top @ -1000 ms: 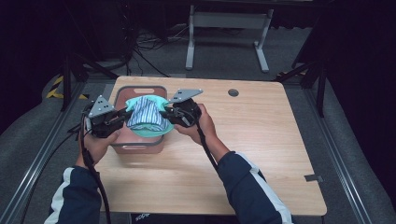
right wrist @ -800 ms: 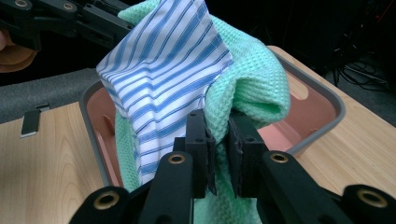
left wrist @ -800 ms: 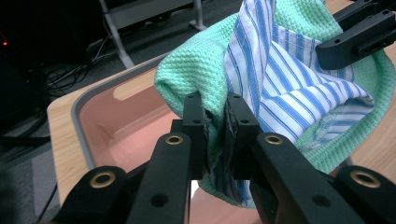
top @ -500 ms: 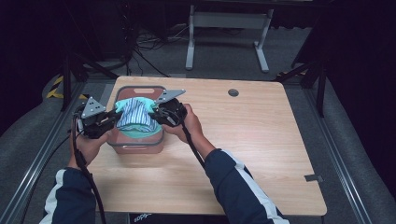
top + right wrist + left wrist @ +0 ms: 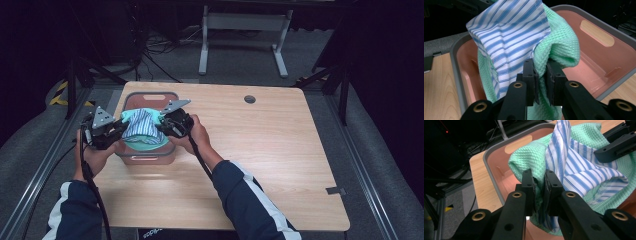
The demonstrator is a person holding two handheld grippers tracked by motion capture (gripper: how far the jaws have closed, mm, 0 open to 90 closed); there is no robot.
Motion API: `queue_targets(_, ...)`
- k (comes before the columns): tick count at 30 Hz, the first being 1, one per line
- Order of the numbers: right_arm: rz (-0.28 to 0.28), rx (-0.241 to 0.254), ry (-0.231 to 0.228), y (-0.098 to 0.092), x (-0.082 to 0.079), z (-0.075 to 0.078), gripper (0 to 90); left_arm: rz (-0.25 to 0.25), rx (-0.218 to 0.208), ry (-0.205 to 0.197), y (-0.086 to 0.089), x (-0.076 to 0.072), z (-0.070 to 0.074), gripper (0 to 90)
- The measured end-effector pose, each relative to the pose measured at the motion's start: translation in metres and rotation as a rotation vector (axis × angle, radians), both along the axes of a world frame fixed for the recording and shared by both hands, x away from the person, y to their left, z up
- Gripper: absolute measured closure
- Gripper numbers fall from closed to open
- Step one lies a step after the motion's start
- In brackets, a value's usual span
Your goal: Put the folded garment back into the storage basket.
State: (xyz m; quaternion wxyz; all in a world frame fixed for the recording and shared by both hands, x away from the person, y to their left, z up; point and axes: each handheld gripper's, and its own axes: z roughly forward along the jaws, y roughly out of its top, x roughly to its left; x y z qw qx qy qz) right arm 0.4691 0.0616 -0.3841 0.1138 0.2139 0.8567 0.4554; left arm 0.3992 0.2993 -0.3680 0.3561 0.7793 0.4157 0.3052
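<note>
Gripping from the left, left gripper [image 5: 539, 187] has its jaws clenched on the green waffle cloth [image 5: 529, 157] and the blue-striped cloth [image 5: 576, 170]. Bundle hangs above the pink bin [image 5: 145, 158] at the counter's [image 5: 260, 165] left end. Right gripper [image 5: 540, 72] clamps the green cloth's opposite edge.

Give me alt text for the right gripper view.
The right hand-held gripper pinches a green waffle-weave towel with a blue-striped white cloth lying against it, held over a pink, grey-rimmed bin on a wooden table.
</note>
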Motion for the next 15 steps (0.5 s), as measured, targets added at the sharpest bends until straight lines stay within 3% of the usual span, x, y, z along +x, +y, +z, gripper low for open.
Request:
queue_targets(5, -0.007, -0.011, 0.007, 0.003, 0.003, -0.006, 78.7, 0.013, 0.015, 0.008, 0.000, 0.004, -0.005, 80.1)
queue_targets(10, -0.012, -0.013, 0.011, 0.006, 0.007, -0.008, 77.4, 0.036, -0.007, 0.005, 0.000, 0.007, -0.008, 75.2)
queue_targets(12, -0.030, -0.044, 0.011, 0.008, 0.009, -0.012, 74.2, 0.050, 0.004, 0.020, -0.001, 0.009, -0.010, 70.0)
queue_targets(15, -0.029, -0.047, 0.018, 0.006, 0.009, -0.014, 71.9, 0.049, -0.004, 0.011, 0.000, 0.007, -0.009, 70.1)
